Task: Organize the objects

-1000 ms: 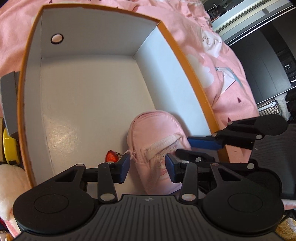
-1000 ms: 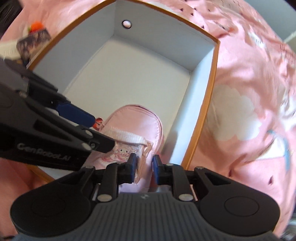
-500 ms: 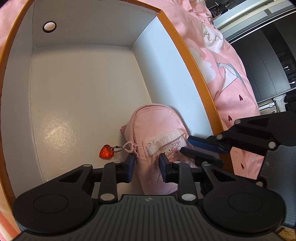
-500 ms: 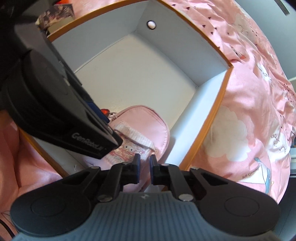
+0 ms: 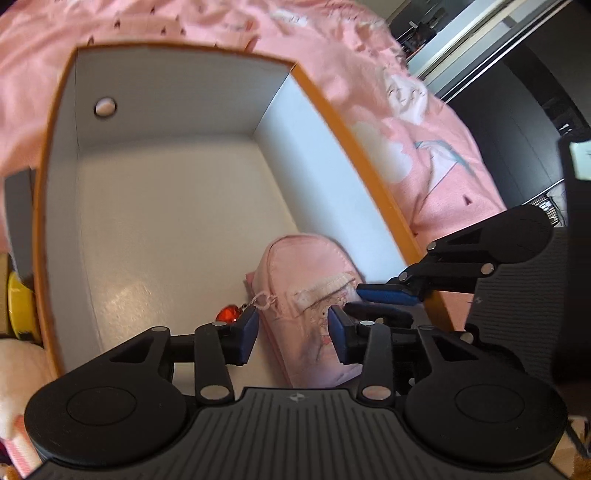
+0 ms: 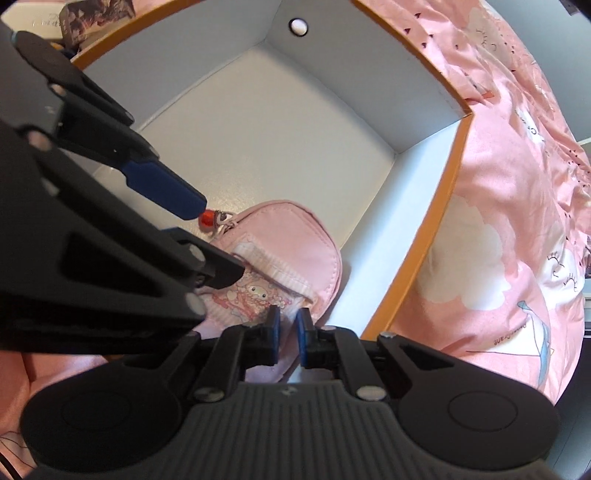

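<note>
A pink pouch with a red heart charm lies on the floor of an orange-rimmed white box, in the near right corner. My left gripper straddles the pouch's near end; its jaws are opening and the pads stand off the fabric. Its blue fingertip shows beside the charm. My right gripper pinches the pouch's edge by the box wall, nearly shut, its jaws just starting to open.
The box rests on pink printed bedding. A yellow object and a white plush sit left of the box. A patterned carton stands beyond it. Dark furniture is off to the right.
The left jaws narrowed on the pouch's end, then spread apart again, and the left gripper drew back and up. The right jaws closed to a narrow gap and the right wrist rolled.
</note>
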Demonstrator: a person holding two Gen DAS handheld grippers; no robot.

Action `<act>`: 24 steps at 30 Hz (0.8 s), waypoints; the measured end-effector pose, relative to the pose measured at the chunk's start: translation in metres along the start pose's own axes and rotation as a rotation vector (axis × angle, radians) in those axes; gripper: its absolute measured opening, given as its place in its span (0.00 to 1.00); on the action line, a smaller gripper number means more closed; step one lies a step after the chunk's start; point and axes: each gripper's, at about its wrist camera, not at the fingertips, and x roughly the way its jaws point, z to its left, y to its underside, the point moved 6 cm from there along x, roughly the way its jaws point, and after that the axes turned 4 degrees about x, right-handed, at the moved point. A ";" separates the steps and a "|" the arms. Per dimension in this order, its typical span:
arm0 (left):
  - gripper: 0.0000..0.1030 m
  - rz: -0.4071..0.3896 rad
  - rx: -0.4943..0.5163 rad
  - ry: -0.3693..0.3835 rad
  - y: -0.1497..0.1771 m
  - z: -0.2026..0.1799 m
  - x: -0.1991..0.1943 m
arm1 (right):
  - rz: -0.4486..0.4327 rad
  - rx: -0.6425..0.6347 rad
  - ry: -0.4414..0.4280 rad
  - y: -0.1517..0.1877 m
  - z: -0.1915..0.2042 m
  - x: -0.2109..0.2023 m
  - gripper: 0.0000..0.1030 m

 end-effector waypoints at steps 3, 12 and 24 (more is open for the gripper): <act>0.49 -0.055 0.022 -0.006 -0.004 -0.006 -0.019 | -0.027 0.044 -0.017 -0.001 -0.004 -0.014 0.16; 0.50 -0.175 0.050 -0.054 -0.006 -0.013 -0.067 | -0.191 0.187 -0.045 -0.013 0.010 -0.060 0.26; 0.50 -0.279 0.033 -0.143 -0.003 0.023 -0.141 | -0.517 0.456 -0.169 -0.039 0.044 -0.099 0.42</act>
